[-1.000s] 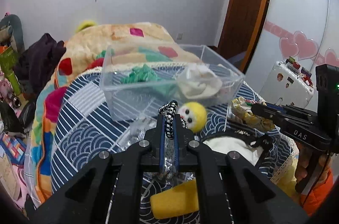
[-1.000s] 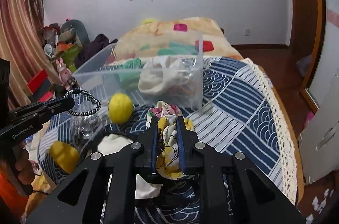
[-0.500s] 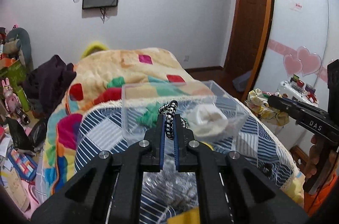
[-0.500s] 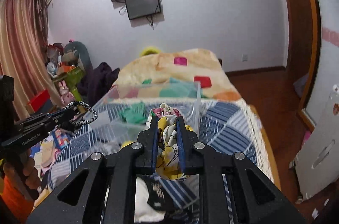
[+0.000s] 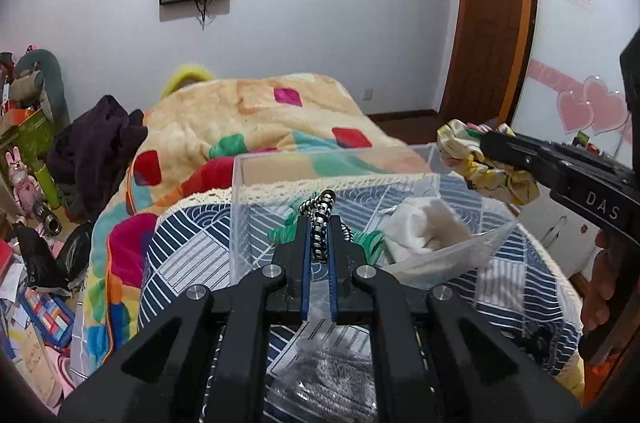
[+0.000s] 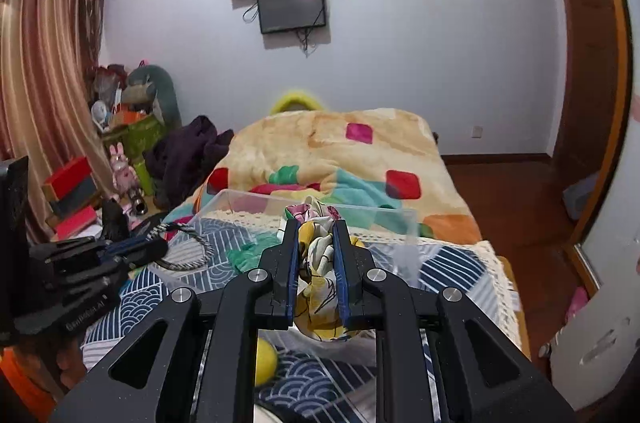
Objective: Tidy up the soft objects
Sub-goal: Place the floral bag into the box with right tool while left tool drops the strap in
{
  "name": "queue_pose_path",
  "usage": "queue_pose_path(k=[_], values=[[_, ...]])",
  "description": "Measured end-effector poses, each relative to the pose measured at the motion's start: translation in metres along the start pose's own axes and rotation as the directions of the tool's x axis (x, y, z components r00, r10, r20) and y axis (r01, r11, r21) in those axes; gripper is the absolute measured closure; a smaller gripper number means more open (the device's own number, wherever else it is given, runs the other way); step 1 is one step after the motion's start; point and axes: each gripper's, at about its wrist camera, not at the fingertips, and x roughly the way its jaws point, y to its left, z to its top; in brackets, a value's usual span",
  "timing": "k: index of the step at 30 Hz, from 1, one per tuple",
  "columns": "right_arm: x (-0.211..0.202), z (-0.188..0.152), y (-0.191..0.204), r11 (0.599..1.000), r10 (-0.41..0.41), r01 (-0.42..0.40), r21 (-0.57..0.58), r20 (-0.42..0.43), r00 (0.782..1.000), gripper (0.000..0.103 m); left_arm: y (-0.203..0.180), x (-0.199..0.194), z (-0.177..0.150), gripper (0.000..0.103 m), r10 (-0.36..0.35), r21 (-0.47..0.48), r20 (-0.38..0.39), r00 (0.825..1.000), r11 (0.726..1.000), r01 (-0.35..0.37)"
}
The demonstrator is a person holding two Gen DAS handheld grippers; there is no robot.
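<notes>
Fingers of the left gripper pinch a black-and-white braided cord loop. The right gripper clamps a crumpled yellow floral cloth scrunchie above the clear plastic box.

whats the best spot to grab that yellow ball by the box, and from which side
Grip the yellow ball across its widest middle, coming straight down from above. It is round and lies on the patterned bedspread, partly hidden behind the right gripper, so a low pinch would likely push it away.
</notes>
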Motion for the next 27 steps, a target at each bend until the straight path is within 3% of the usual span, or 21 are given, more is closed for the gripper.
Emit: queue_pose_path(k=[8,17,21,27], values=[[0.038,-0.006,0.007,1.0,-0.005,0.002,-0.029,-0.089,0.996,0.089,0.0,0.036,-0.003,0.097,0.001,-0.011,-0.079,0.997,1.0,-0.002],[0.07,-0.026,0.007,1.0,0.0,-0.004,-0.015,-0.248,0.969,0.089,-0.007,0.047,-0.007,0.097,0.001,0.008,-0.097,0.995,1.0,-0.001],[0.067,-0.028,0.005,1.0,0.004,-0.007,-0.012,-0.263,0.965,0.087,-0.006,0.042,-0.008,0.096,-0.005,0.0,-0.097,0.995,1.0,0.005],[0.058,-0.025,0.004,1.0,0.018,-0.017,0.006,-0.247,0.969,0.072,-0.003,0.032,-0.008,0.088,-0.027,-0.016,-0.095,0.995,1.0,0.025]])
